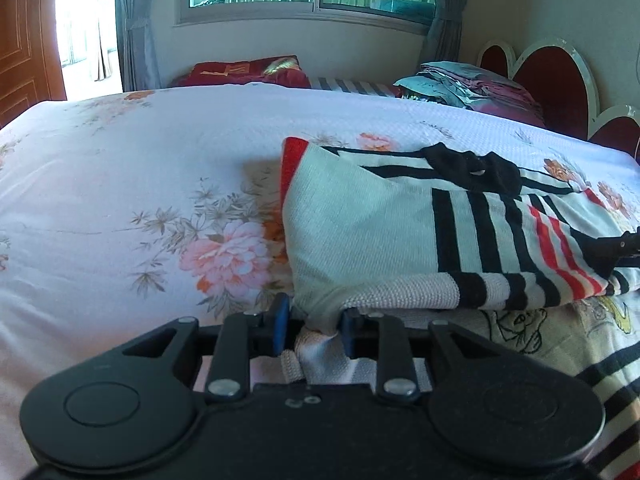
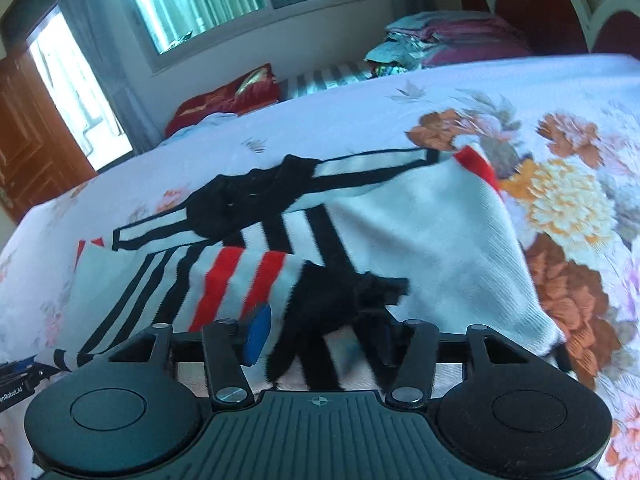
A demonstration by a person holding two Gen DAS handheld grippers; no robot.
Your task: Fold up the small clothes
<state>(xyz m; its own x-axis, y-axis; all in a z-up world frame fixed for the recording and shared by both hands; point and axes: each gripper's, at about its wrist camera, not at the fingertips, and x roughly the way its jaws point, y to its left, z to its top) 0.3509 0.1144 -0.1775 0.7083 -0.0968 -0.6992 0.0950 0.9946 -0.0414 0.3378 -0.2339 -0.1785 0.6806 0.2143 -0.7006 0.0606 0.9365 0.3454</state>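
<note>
A small white knit sweater (image 1: pixel 360 232) with black and red stripes lies partly folded on the floral bedsheet (image 1: pixel 120 184). My left gripper (image 1: pixel 314 330) is shut on its ribbed white hem, which bunches between the blue pads. In the right wrist view the same sweater (image 2: pixel 420 232) spreads ahead, black collar (image 2: pixel 240 204) at the far side. My right gripper (image 2: pixel 320 334) is shut on a black fuzzy edge of the sweater (image 2: pixel 340 300), between its blue pad (image 2: pixel 258 332) and the dark right finger.
A cream garment with a cartoon print (image 1: pixel 532 332) lies under the sweater at right. Folded bedding (image 1: pixel 468 88) and a red pillow (image 1: pixel 248 70) lie at the far side of the bed. A red headboard (image 1: pixel 556 80) stands at right, with a window and door behind.
</note>
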